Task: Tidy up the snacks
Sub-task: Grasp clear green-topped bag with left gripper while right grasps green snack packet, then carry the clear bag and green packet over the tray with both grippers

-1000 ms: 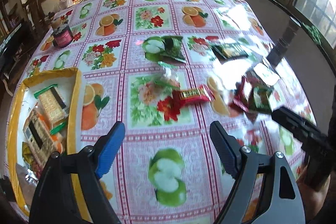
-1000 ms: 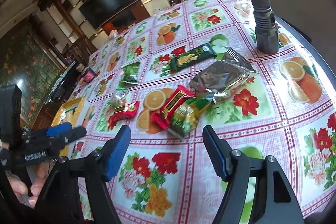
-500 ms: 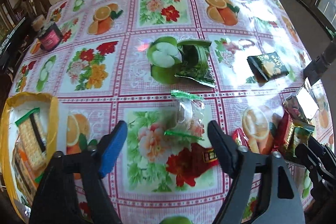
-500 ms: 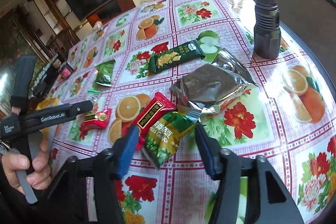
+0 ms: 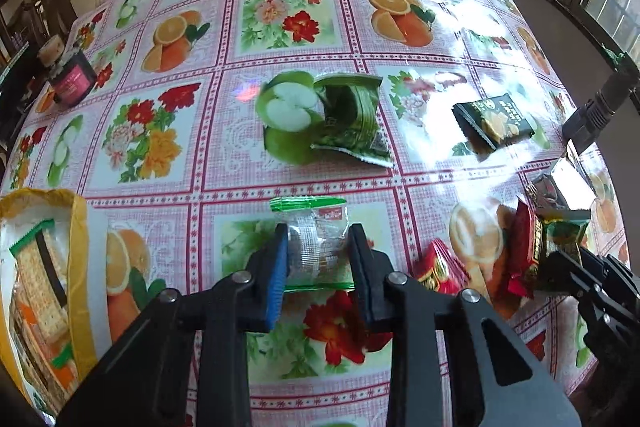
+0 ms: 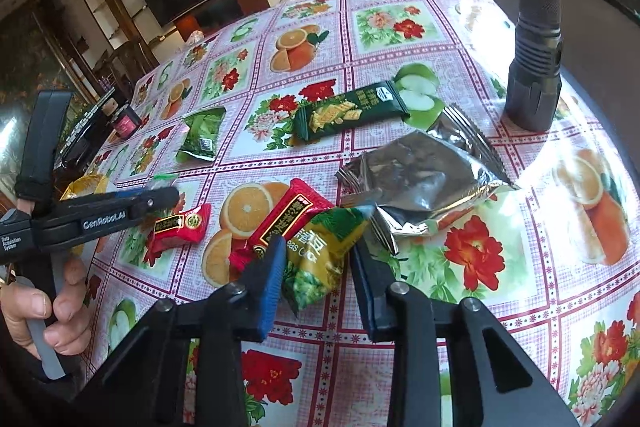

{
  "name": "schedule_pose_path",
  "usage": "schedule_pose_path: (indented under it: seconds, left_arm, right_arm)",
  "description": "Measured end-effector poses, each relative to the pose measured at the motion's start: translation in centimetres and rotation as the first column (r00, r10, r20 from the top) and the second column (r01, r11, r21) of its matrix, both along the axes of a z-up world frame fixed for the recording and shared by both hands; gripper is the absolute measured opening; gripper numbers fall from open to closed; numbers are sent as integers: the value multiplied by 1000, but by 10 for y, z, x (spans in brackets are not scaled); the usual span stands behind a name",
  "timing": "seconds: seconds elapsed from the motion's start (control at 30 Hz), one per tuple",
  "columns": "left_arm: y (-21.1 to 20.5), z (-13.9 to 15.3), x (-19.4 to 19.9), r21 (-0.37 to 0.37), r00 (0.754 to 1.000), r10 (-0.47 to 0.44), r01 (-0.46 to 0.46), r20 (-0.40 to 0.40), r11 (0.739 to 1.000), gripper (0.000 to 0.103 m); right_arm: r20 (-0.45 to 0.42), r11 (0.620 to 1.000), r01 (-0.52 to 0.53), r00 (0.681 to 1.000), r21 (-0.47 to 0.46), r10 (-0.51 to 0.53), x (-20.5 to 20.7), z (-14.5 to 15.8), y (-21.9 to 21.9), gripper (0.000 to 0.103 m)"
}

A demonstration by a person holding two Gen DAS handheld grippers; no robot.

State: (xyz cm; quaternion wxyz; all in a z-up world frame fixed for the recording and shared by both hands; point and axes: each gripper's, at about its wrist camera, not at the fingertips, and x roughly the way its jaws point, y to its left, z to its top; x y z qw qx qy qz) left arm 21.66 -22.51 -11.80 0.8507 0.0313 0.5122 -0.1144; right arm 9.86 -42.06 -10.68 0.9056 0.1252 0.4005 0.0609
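Note:
My left gripper [image 5: 318, 247] is shut on a clear snack packet with green ends [image 5: 316, 239] lying on the flowered tablecloth. My right gripper [image 6: 318, 255] is shut on a green pea snack packet [image 6: 320, 251] that overlaps a red packet [image 6: 288, 215]. A yellow bag [image 5: 80, 247] holding cracker packs lies at the left. Loose on the cloth are a small red packet [image 6: 180, 227], a silver foil packet [image 6: 420, 179], a dark green cracker bar [image 6: 348, 115] and a green pouch [image 5: 352, 119].
A black flashlight [image 6: 536, 39] stands upright near the right table edge. A dark jar with a pink label [image 5: 70, 79] sits at the far left. A TV and shelves stand beyond the table. The table edge drops off on the right.
Both grippers moved forward and down and closed: the left onto the clear packet, the right onto the green pea packet. One second ago both were open above the cloth.

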Motion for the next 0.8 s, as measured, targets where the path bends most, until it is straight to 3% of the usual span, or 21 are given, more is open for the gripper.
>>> schedule_pose_path:
  seconds: [0.13,0.43,0.8]
  left_arm:
    - [11,3,-11,-40,1000,15,-15,-6,999,31]
    - [34,24,-50,-96,999,33,-30,23,995,31]
    - [68,52,-111,-140,995,60,-49,76,989,31]
  right_arm:
    - [16,1000,-5,1000,0,5,-5,5,0,21]
    - [52,1000,-15,999,21,13,-24,13,1,20]
    - [101,989,-140,986,36,136,-53,32,46,20]
